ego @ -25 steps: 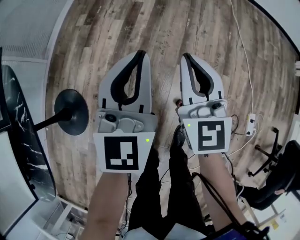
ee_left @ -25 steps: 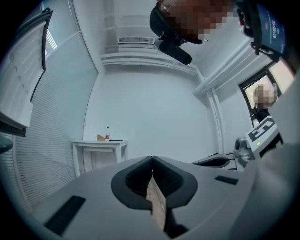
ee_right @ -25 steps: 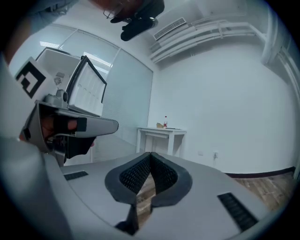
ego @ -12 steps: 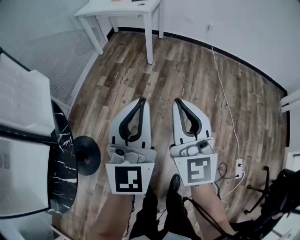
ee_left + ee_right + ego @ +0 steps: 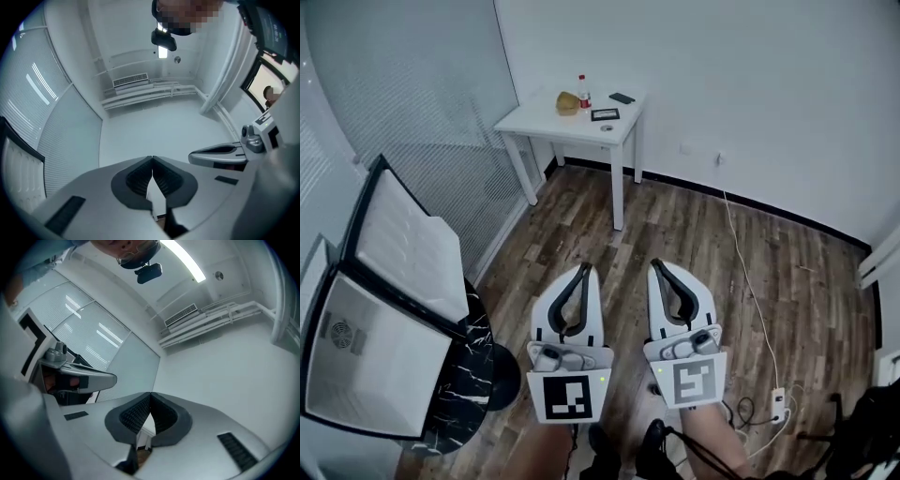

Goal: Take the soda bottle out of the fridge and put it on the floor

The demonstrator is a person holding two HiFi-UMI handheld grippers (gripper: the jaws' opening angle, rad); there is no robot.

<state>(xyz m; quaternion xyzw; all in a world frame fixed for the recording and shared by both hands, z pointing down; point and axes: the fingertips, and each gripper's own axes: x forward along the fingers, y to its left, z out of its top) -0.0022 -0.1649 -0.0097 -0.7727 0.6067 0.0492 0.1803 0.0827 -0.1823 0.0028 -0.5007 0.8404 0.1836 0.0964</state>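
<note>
**Both grippers shut and empty; the bottle stands far off on the table**

At 9 o'clock in the head view sits a white, black-rimmed box-like unit (image 5: pixel 403 248), cut off by the frame edge. It may be the fridge with its door swung wide, but I cannot tell, and no bottle shows in it. Below it, at 8 o'clock, is a black marbled round tabletop (image 5: pixel 459 384).

The left gripper (image 5: pixel 581 269) hangs at 6 o'clock over the brown wooden plank floor (image 5: pixel 694 234). Its own view shows the ribbed pads pressed together with nothing between them.

At 12 o'clock, well apart from both grippers, a small soda bottle with a red cap and label (image 5: pixel 583 92) stands upright on a white four-legged table (image 5: pixel 539 117). Beside it are small items too tiny to name.

The right gripper (image 5: pixel 659 265), just beside the left, is likewise closed on nothing.

At 4 o'clock lies a white power strip (image 5: pixel 778 405) with its cable.

To do this step well, I judge the person should first settle where the bottle truly is. Then spread the jaws before the reach, approach the body of the bottle squarely from the side, and step clear of the cable.
</note>
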